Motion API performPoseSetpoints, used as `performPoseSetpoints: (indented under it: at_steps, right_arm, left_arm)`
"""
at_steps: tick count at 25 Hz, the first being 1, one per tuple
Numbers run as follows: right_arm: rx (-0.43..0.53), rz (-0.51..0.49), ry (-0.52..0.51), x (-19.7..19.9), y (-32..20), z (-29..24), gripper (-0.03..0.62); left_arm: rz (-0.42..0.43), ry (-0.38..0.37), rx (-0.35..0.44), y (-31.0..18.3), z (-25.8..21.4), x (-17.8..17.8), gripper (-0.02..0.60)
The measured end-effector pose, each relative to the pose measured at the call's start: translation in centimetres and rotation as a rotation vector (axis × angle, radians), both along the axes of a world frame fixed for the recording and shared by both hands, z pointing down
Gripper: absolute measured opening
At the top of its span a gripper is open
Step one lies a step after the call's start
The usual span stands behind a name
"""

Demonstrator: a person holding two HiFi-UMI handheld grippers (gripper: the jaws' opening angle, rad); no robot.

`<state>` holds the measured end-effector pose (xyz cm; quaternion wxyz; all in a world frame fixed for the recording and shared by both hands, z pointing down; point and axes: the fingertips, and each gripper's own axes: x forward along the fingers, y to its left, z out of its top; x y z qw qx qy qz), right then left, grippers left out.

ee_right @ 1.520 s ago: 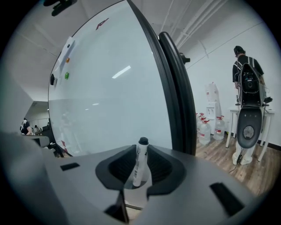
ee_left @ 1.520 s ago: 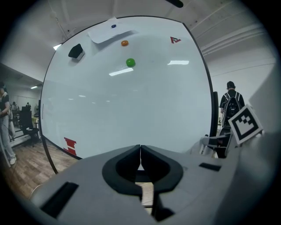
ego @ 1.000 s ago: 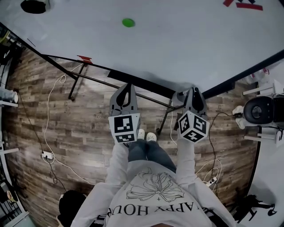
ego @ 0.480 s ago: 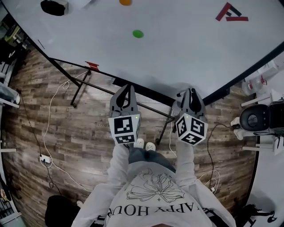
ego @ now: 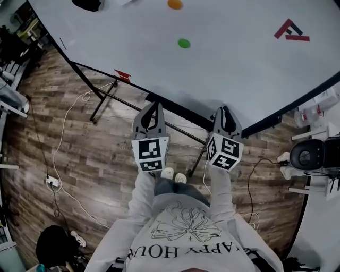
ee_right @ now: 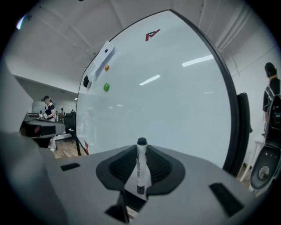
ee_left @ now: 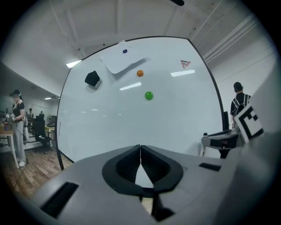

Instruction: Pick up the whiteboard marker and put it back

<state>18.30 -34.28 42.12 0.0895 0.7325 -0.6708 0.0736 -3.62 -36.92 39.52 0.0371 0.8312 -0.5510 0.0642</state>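
Note:
A white whiteboard marker (ee_right: 141, 165) with a black cap stands upright between the jaws of my right gripper (ee_right: 141, 151), which is shut on it. In the head view that gripper (ego: 224, 114) points at the lower edge of the big whiteboard (ego: 228, 64), just short of its dark bottom rail (ego: 180, 109). My left gripper (ego: 152, 109) is level with it on the left and also faces the rail. Its jaws (ee_left: 140, 151) meet at the tips with nothing between them. The marker is hidden in the head view.
On the board are a green magnet (ego: 184, 43), an orange magnet (ego: 175, 4), a black eraser (ego: 87, 4) and a red logo (ego: 291, 30). The board's stand legs (ego: 101, 103) and cables (ego: 58, 159) cross the wooden floor. A chair (ego: 313, 156) stands at the right. A person (ee_left: 17, 127) stands far left.
Both grippers have risen and moved closer to the board's lower edge. The right gripper has rolled a little, with the marker still in it. More of the board shows in the head view.

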Motion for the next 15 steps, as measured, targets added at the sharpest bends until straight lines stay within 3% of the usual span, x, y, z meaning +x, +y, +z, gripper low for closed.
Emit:
performPoseSetpoints:
  at_steps: [7,15]
  right_arm:
    - [-0.168,-0.083,0.166,-3.0,-2.3,4.3,0.066]
    - [-0.321,-0.192,0.429,-6.6,-4.9,9.5,0.066]
  left_arm:
    - [-0.042,-0.007,-0.019,-0.6,1.0,-1.8,0.006]
    - [-0.089,-0.008,-0.050,-1.3,2.3,-3.8,0.006]
